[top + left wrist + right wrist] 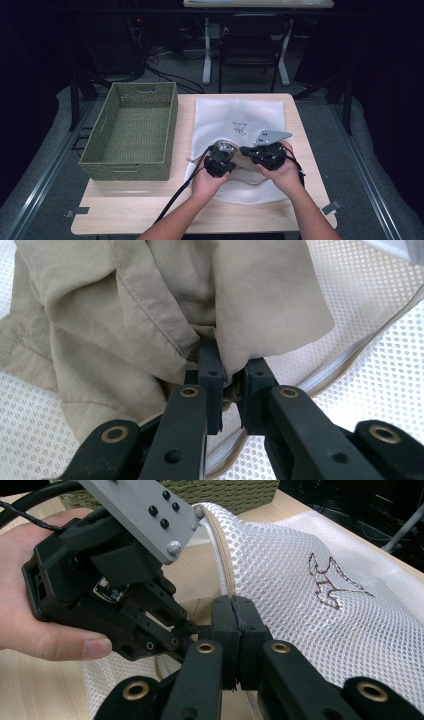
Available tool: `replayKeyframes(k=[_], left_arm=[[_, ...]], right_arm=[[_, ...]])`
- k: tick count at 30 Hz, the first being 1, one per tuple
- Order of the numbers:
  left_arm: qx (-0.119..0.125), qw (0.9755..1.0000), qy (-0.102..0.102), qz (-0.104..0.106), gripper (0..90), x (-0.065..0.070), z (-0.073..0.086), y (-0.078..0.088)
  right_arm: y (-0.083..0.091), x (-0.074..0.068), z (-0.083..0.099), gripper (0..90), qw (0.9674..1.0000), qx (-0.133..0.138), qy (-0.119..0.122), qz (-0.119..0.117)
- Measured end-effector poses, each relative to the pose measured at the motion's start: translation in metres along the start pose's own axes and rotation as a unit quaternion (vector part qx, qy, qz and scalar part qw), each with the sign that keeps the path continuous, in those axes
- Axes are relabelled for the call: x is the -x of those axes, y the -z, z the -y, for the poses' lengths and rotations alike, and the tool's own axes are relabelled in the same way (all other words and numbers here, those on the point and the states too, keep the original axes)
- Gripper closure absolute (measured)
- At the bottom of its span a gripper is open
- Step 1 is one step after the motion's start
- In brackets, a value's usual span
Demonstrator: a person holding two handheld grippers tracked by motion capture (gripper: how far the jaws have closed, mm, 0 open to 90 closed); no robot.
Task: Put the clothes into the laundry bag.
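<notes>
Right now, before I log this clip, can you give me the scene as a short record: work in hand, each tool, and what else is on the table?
work in hand: beige garment at the zippered opening of a white mesh laundry bag
left tool: shut on a fold of the beige garment
right tool: shut on the bag's opening edge, holding it raised
bag marking: small dark embroidered figure
nearby: green woven basket left of the bag, nothing visible inside
surface: light wooden table
</notes>
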State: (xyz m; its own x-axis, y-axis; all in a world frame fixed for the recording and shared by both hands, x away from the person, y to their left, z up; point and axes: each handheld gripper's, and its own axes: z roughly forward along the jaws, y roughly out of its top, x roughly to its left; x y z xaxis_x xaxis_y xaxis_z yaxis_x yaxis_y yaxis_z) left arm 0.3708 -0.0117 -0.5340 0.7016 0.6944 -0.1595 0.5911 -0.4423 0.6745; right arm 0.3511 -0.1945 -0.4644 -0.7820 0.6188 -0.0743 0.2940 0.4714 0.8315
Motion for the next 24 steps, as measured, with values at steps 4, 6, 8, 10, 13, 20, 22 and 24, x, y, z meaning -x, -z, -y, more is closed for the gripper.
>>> replayKeyframes(k=[4,6,8,10,13,20,22,24], left_arm=[[0.002,1.0000,-0.001,0.000,82.9,0.0004,-0.0029,0.0012],[0.000,1.0000,-0.004,0.000,83.0,0.0003,-0.0035,0.0019],[0.001,1.0000,-0.003,0.001,83.0,0.0009,-0.0034,0.0023],[0.002,1.0000,-0.003,0.001,83.0,0.0012,-0.0034,0.0024],[0.002,1.0000,-0.004,0.001,83.0,0.0030,-0.0023,0.0027],[-0.003,0.9999,-0.012,0.005,83.1,0.0058,0.0036,0.0032],[-0.003,0.9998,-0.018,0.004,83.1,0.0074,0.0054,0.0032],[-0.003,0.9997,-0.024,0.004,83.0,0.0088,0.0063,0.0050]], right_arm=[[-0.0003,0.0006,0.0004,89.6,1.0000,0.000,0.000,0.000],[0.0002,0.0015,0.0005,89.6,1.0000,0.002,-0.002,-0.001],[0.0009,0.0025,0.0007,89.6,1.0000,0.004,-0.005,-0.001],[0.0017,0.0035,0.0009,89.6,0.9999,0.006,-0.008,-0.003],[0.0020,0.0041,0.0009,89.6,1.0000,0.006,-0.007,0.000],[0.0040,0.0086,0.0016,89.6,0.9997,0.015,-0.018,0.001],[0.0039,0.0093,0.0015,89.6,0.9997,0.015,-0.018,0.003],[0.0038,0.0102,0.0016,89.6,0.9997,0.015,-0.020,0.004]])
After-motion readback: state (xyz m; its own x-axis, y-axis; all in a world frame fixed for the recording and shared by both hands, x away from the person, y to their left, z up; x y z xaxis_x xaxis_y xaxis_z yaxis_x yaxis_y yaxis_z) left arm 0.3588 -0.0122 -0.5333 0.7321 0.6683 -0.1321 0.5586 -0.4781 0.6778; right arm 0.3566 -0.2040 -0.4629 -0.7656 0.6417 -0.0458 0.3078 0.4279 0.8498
